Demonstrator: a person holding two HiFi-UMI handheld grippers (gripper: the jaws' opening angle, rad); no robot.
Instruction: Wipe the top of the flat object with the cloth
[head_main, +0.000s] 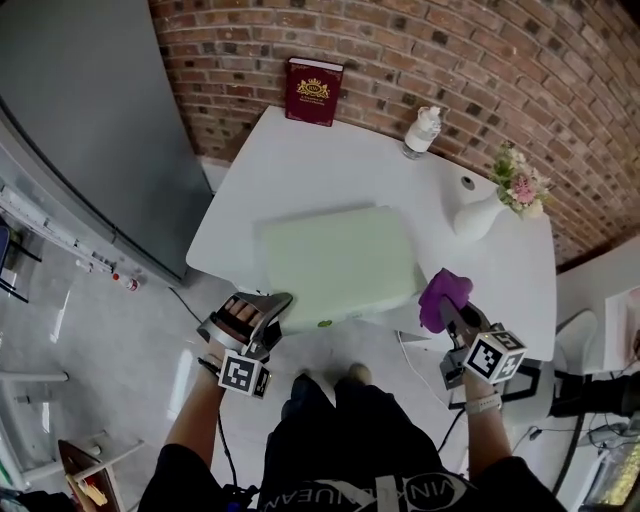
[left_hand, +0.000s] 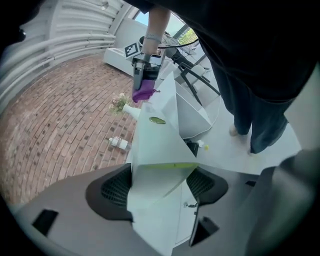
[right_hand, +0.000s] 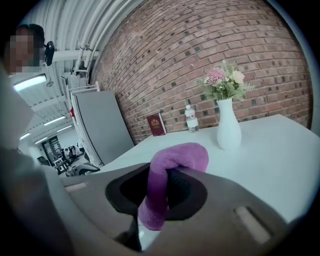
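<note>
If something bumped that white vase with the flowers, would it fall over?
Probably yes: the vase is tall with a narrow neck, and the flowers sit high, so it looks top-heavy. It looks ceramic, so likely breakable.

One cloth (head_main: 443, 297), one book (head_main: 313, 92), one vase (head_main: 478, 213)

fuzzy cloth (right_hand: 175, 157), matt table (head_main: 300, 160); rough brick wall (head_main: 450, 50)

Open counter (head_main: 320, 165) lies between the pad (head_main: 338, 265) and the book (head_main: 313, 91) and bottle (head_main: 422, 131) by the brick wall (head_main: 450, 50); the vase (head_main: 478, 213) stands near the pad's far right corner.
</note>
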